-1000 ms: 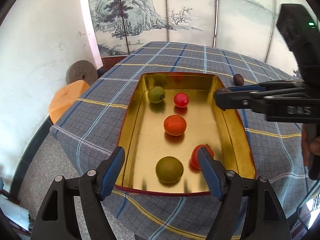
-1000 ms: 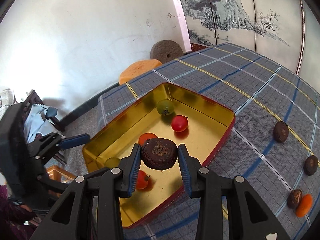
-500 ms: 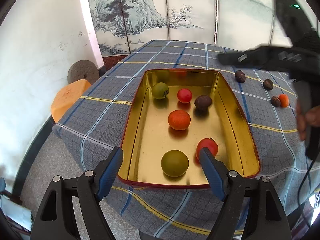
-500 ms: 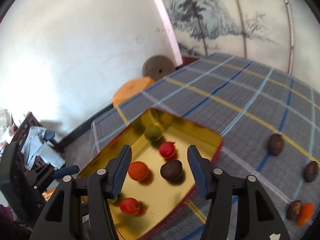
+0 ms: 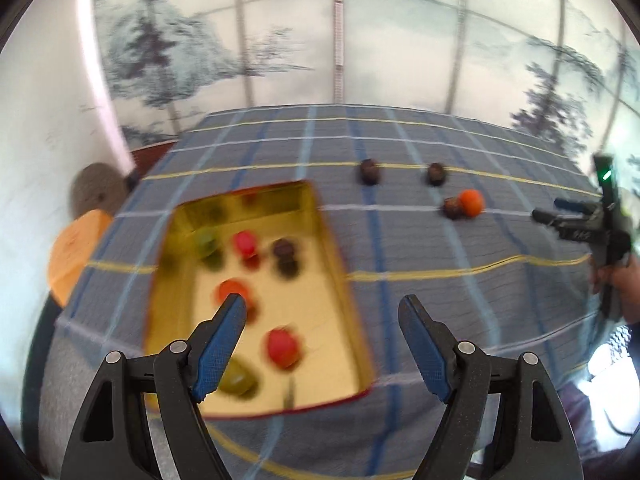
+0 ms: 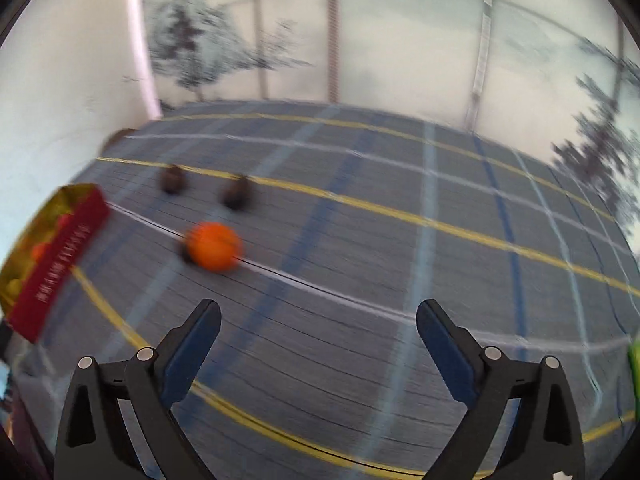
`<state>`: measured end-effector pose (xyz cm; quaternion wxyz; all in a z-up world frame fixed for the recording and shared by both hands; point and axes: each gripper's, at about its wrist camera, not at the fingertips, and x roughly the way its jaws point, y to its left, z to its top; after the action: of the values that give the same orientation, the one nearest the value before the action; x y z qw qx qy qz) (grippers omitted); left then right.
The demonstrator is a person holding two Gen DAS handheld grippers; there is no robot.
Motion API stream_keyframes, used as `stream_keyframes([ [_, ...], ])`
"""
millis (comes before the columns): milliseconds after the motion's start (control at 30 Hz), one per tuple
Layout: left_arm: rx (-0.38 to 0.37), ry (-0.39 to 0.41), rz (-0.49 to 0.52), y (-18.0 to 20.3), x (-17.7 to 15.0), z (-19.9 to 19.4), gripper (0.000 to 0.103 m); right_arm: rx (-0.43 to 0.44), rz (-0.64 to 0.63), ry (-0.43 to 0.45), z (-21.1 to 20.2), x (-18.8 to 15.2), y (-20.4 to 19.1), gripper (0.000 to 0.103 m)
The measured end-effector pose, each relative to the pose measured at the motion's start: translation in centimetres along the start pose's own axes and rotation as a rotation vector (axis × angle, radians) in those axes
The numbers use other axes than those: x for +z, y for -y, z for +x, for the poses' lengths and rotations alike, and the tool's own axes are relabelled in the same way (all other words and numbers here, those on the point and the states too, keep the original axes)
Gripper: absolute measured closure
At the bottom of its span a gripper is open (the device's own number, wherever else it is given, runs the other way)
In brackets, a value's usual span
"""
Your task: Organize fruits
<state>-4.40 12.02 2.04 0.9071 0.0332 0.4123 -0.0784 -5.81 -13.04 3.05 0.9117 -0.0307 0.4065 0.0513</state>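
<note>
**Reaching for the next loose fruit**

The right gripper is empty, its jaws opening with nothing between them, and hangs over the checked tabletop; the left gripper stands moderately wide and empty above the gold tin, near its right wall.

The tin already holds several fruits, red, orange, green and one dark, all blurred; four fruits lie loose on the cloth, well apart from the tin: the orange fruit, a dark one touching or just beside it, and two more dark ones farther back.

The orange fruit seems the likeliest next pick, being nearest the right gripper; to do it well, centre the jaws over it before lowering, keep them wide enough to clear its dark neighbour, and come in from the free side; close gently, since a round fruit will likely roll if nudged off-centre; slow down first, the view being smeared.
</note>
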Motion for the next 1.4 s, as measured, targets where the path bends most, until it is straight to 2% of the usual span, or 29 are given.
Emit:
stream_keyframes([
  [100, -0.063, -0.025, -0.008, 2.1, 2.9, 1.6, 0.024, -0.062, 0.017, -0.055, 1.2, -1.0, 2.7, 0.004],
  [200, -0.098, -0.052, 0.035, 4.8, 5.0, 3.6, 0.025, -0.086, 0.032, -0.072, 1.8, -2.0, 4.2, 0.001],
  [367, -0.039, -0.059, 0.113, 7.8, 8.8, 8.1, 0.026, -0.074, 0.035, -0.112, 3.0, -2.4, 4.6, 0.0],
  [467, -0.018, -0.108, 0.079, 7.4, 11.7, 12.3, 0.033, 0.022, 0.029, -0.112, 2.9, -2.4, 4.6, 0.0],
  [533, 0.001, -0.143, 0.04, 7.0, 13.5, 15.5, 0.041, 0.051, 0.048, -0.102, 2.7, -2.4, 5.0, 0.0],
  [733, 0.104, -0.207, 0.06, 6.6, 15.5, 23.2, 0.042, 0.134, 0.119, -0.068, 2.1, -2.5, 6.2, 0.0],
  [833, 0.106, -0.232, 0.036, 6.0, 15.8, 25.3, 0.042, 0.132, 0.117, -0.07, 2.2, -2.6, 6.0, 0.0],
  [867, 0.096, -0.251, 0.02, 5.7, 15.8, 26.0, 0.045, 0.13, 0.115, -0.071, 2.2, -2.5, 5.9, 0.0],
  [900, 0.078, -0.268, 0.006, 5.6, 15.6, 26.6, 0.065, 0.132, 0.113, -0.071, 2.2, -2.5, 5.8, 0.0],
  [933, 0.054, -0.263, -0.013, 5.6, 15.3, 26.8, 0.065, 0.133, 0.113, -0.072, 2.3, -2.5, 5.8, 0.0],
  [1067, 0.076, -0.267, -0.013, 6.6, 14.3, 26.0, 0.065, 0.142, 0.115, -0.07, 2.2, -2.5, 5.8, 0.0],
  [1200, 0.099, -0.177, 0.029, 8.8, 12.3, 21.2, 0.065, 0.123, 0.103, -0.077, 2.4, -2.5, 5.7, 0.0],
  [1267, 0.085, -0.14, 0.024, 9.5, 11.2, 18.4, 0.065, 0.097, 0.083, -0.088, 2.6, -2.4, 5.3, 0.0],
  [1400, 0.085, -0.087, 0.001, 10.0, 9.4, 13.9, 0.065, 0.008, 0.012, -0.124, 3.3, -2.2, 3.9, 0.0],
])
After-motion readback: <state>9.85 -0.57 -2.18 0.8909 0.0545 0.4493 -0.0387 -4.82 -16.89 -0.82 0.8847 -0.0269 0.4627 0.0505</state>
